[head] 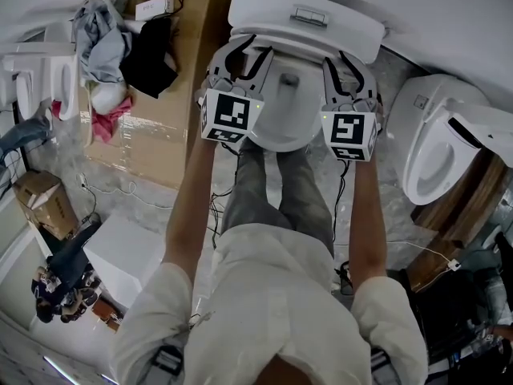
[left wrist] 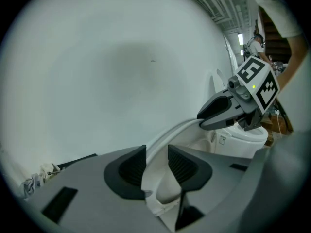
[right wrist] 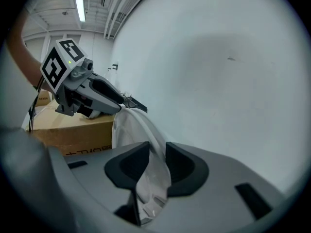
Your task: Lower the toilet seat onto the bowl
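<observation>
The white toilet (head: 282, 131) stands in front of me with its tank (head: 304, 10) against the wall. Its toilet seat (left wrist: 167, 132) stands raised, and its thin rim arcs from one gripper to the other. My left gripper (head: 243, 54) is at the seat's left side. In its own view the left gripper (left wrist: 156, 161) is open, with the rim passing between the pads. My right gripper (head: 349, 62) is at the right side. There the right gripper (right wrist: 157, 159) is shut on the seat (right wrist: 141, 125), whose rim fills the gap between the pads.
A second toilet (head: 437, 155) stands close on the right. On the left, a cardboard sheet (head: 160, 119) carries clothes (head: 104, 38). A white box (head: 120, 251) and cables (head: 144, 203) lie on the floor. The person's legs stand right before the bowl.
</observation>
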The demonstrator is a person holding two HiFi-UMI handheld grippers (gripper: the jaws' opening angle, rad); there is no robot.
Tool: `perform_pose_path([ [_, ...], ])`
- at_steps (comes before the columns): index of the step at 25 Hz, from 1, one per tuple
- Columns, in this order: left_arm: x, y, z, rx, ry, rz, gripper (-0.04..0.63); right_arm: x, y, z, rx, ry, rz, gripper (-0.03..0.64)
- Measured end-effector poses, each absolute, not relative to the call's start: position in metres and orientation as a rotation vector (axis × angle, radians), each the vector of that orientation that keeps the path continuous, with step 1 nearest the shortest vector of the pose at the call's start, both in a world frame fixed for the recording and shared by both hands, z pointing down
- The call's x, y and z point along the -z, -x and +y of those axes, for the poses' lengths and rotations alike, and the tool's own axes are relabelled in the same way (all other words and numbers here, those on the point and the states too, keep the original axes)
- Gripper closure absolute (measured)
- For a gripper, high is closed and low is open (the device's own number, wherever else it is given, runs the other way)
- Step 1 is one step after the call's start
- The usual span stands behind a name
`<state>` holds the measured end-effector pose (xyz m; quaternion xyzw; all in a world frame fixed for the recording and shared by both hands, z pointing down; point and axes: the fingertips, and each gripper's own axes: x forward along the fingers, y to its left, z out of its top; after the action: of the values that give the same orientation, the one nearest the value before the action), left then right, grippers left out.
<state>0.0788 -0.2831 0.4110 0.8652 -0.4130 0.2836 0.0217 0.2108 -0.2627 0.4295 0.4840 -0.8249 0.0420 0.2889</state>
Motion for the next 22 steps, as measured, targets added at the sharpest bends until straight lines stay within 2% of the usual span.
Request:
perform_pose_path([
  [22, -0.412, -0.073, -0.250, -0.856, -2.681, -1.242, 0.457, -0.429, -0.201, -0.219, -0.083, -1.218, -2.250, 0.527],
])
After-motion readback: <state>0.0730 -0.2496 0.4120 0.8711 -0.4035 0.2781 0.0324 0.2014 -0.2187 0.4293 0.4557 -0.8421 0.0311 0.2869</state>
